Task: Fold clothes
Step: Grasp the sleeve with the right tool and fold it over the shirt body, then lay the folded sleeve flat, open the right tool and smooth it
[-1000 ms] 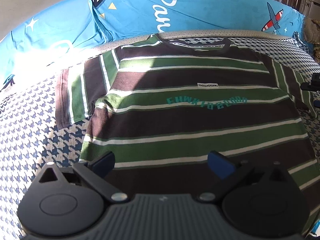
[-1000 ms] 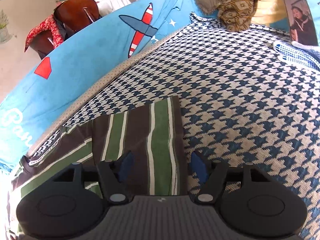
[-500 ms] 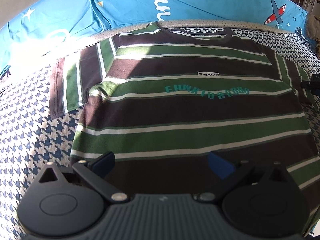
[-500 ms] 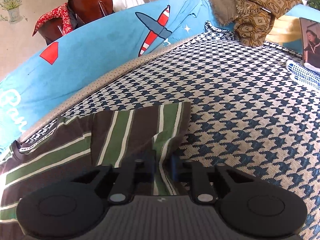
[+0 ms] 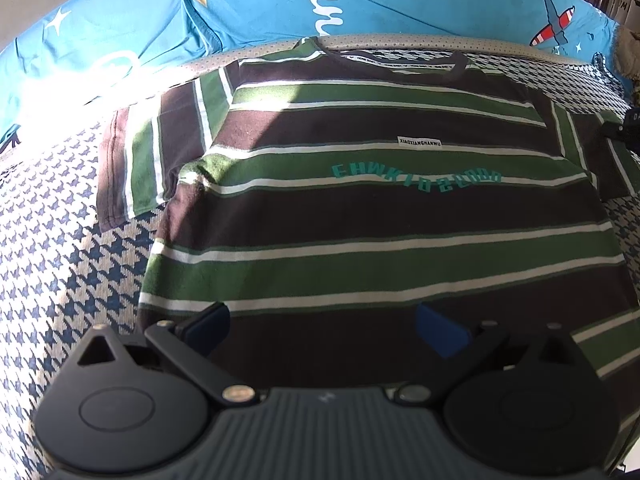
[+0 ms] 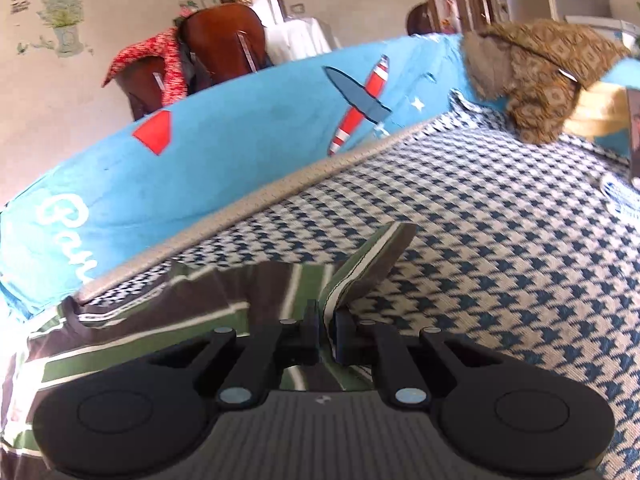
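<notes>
1. In the left wrist view, the left gripper (image 5: pixel 322 330) fills the bottom of the frame, its two blue-padded fingers (image 5: pixel 208 326) spread wide apart, released and holding nothing. It hovers over the lower hem area of the shirt, pointing toward the collar.
2. One striped T-shirt (image 5: pixel 360 208), brown, green and white, lies spread flat across the centre of that frame on the houndstooth cover (image 5: pixel 60 272). Its collar is at upper centre and one short sleeve (image 5: pixel 140 160) lies flat at centre left.
3. At the far right edge of the same frame, the dark tip of the other gripper sits on the shirt's second sleeve.
4. One blue quilt (image 5: pixel 260 8) with white lettering and a plane print runs along the top.
5. In the right wrist view, the right gripper (image 6: pixel 327 330) sits at bottom centre, its jaws clenched on the edge of the right sleeve (image 6: pixel 368 264). The sleeve end is lifted off the cover and tilts up toward the centre of the frame.
6. In the upper right lies one brown patterned cloth (image 6: pixel 552 72).
</notes>
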### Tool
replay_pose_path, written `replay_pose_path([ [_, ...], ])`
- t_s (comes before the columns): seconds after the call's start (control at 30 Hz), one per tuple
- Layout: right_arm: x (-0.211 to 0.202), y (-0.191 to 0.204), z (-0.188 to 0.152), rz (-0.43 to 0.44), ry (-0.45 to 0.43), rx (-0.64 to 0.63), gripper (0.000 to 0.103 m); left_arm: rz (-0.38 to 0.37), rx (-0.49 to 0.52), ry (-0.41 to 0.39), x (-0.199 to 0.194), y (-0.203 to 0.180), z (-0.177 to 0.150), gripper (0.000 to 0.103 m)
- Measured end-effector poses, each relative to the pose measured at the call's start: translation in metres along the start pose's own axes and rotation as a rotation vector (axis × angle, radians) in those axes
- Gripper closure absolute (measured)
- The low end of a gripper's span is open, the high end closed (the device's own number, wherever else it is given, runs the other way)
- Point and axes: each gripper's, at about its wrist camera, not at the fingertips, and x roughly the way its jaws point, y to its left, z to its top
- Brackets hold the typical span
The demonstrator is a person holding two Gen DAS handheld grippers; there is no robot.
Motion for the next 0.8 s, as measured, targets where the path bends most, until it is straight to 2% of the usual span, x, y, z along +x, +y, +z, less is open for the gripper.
replay_pose_path([
  [0.27, -0.011, 0.061, -0.004, 0.134, -0.056, -0.166, 0.093, 0.004, -0.023, 0.002, 0.001, 0.007, 0.0, 0.0],
  [0.47, -0.007, 0.104, -0.023, 0.211, -0.043, -0.316, 0.093, -0.002, -0.043, 0.007, 0.002, 0.013, 0.0, 0.0],
  [0.6, -0.001, 0.124, -0.04, 0.261, -0.003, -0.395, 0.093, -0.006, -0.057, 0.011, 0.002, 0.017, 0.0, 0.0],
  [0.8, 0.015, 0.133, -0.058, 0.336, 0.156, -0.415, 0.09, -0.01, -0.069, 0.015, 0.003, 0.02, 0.0, 0.0],
])
